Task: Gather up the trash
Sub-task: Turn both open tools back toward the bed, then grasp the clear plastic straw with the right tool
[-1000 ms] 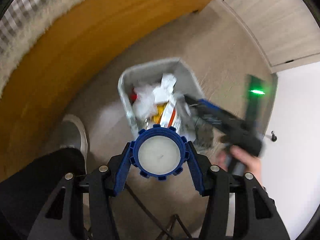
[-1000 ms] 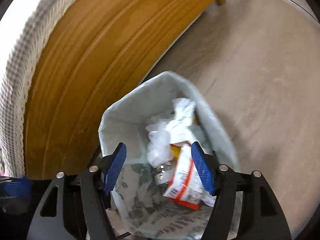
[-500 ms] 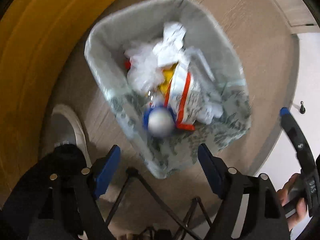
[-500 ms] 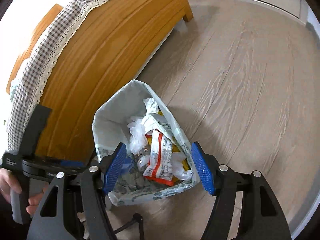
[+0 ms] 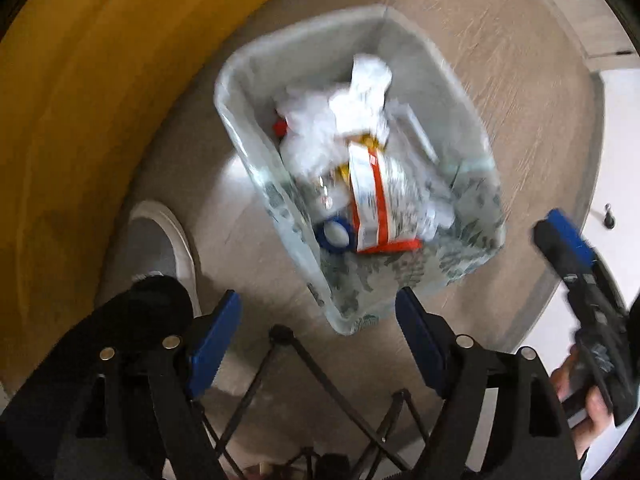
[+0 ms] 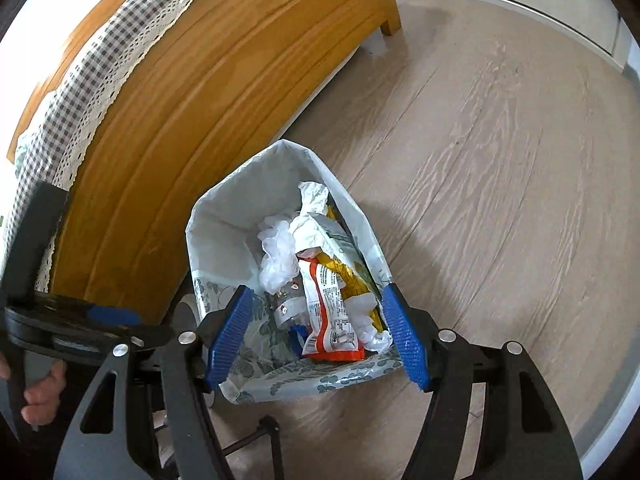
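One blue-rimmed lid (image 5: pixel 335 234) is seen lying in the trash bag (image 5: pixel 400 292), low against the near wall, just beside a red-and-white wrapper (image 5: pixel 374 204). White crumpled paper (image 5: pixel 366 92) and yellow packaging (image 6: pixel 352 276) are piled behind it. In the right wrist view only a blue edge of the lid (image 6: pixel 298 340) is visible, tucked under the wrapper (image 6: pixel 328 320).

Left gripper (image 5: pixel 318 340): held above the near rim of the bag, jaws spread wide, nothing between the pads. Jaws noted as having just been opening; the lid is no longer gripped.

Right gripper (image 6: pixel 316 336): held over the bag's near edge, jaws apart with the bag's contents seen between them but not touched; nothing clamped.

Bag is set on a pale wood-grain floor (image 6: pixel 500 160), close beside a wooden bed frame (image 6: pixel 208 112) draped with a checked, lace-edged cloth (image 6: pixel 104 60). A grey shoe (image 5: pixel 160 248) is seen on the floor left of the bag. A hand (image 6: pixel 40 392) is seen on the other gripper's handle.
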The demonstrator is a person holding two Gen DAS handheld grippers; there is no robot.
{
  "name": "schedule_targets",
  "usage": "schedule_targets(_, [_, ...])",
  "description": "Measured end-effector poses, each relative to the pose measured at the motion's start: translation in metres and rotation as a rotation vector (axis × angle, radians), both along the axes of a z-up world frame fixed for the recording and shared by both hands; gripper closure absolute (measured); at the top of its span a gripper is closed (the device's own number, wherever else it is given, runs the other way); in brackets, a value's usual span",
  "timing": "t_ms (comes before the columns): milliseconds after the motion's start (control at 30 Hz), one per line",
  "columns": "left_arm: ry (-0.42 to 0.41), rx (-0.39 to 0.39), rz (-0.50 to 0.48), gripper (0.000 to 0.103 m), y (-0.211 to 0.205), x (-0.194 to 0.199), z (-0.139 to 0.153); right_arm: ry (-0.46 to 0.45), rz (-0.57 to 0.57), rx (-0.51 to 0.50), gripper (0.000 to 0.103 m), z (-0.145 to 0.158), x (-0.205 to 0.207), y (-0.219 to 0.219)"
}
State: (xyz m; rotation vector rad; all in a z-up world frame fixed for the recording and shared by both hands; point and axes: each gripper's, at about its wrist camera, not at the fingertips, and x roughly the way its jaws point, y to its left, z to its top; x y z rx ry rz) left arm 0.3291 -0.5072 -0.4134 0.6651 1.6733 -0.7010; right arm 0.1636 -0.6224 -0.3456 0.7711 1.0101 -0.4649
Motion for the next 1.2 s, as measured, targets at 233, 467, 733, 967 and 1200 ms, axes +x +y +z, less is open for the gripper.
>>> schedule_targets(233, [-0.173,-0.217,0.135,0.026,0.037,0.039,0.114,-0.011,0.078,-0.121,0.038,0.053,0.026,0.013])
schedule_targets(467, [-0.418,-0.523,0.323,0.026,0.169,0.09,0.265,-0.12,0.252,-0.286,0.038,0.16,0.099,0.066])
schedule_targets(733, [-0.638,-0.593,0.671,0.016,0.352,0.165,0.314,-0.322,0.486,-0.314,0.038,0.251,0.21,0.184])
schedule_targets(967, [-0.673,-0.416,1.025,0.015,0.494,0.239,0.273,-0.362,0.612,-0.291,0.038,0.258,0.289,0.283])
schedule_targets(1200, [-0.597,-0.432,1.205,0.015,0.569,0.304,0.257,-0.329,0.692,-0.239,0.038,0.233,0.361,0.361])
